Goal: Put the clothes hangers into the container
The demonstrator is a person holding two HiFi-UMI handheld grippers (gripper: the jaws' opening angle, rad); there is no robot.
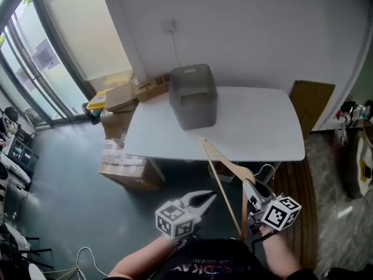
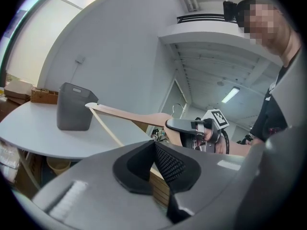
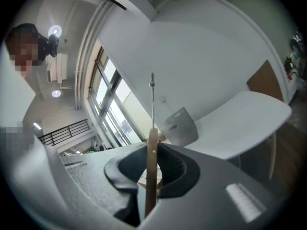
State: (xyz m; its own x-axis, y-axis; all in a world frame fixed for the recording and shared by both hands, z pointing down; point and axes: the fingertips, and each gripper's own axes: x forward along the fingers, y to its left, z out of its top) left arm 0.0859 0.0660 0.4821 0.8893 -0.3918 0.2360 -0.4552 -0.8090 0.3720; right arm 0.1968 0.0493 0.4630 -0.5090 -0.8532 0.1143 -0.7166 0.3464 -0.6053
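White-walled room with glass doors, seen steeply from above. Largest thing: pale worktop (image 1: 256, 127), bare apart from the grey container (image 1: 193, 95), upright near the back left corner, mouth up. Cardboard boxes (image 1: 122, 168) stacked on the floor, left of the container and lower.

Wooden clothes hanger (image 1: 224, 165) well short of the container, on its near side, held in the air off the worktop's front edge, one arm tip reaching toward the container. Right tool (image 1: 247, 185) clamped narrow on the hanger's wooden body close to the neck, wood edge-on between the pads, wire hook (image 3: 152, 95) rising beyond them. Left tool (image 1: 211, 197) also on the container's near side, just left of the hanger, jaws together on nothing.

Step in hand, by judgement: bringing the hanger up to the container. To do it well:
- Keep the clamp firm against levering from the long arms.
- Raise the hanger clear of the container's rim.
- Tip one end down, the mouth seemingly narrower than the hanger's span.
- Lower inside before releasing.

Left tool free for steadying the container.
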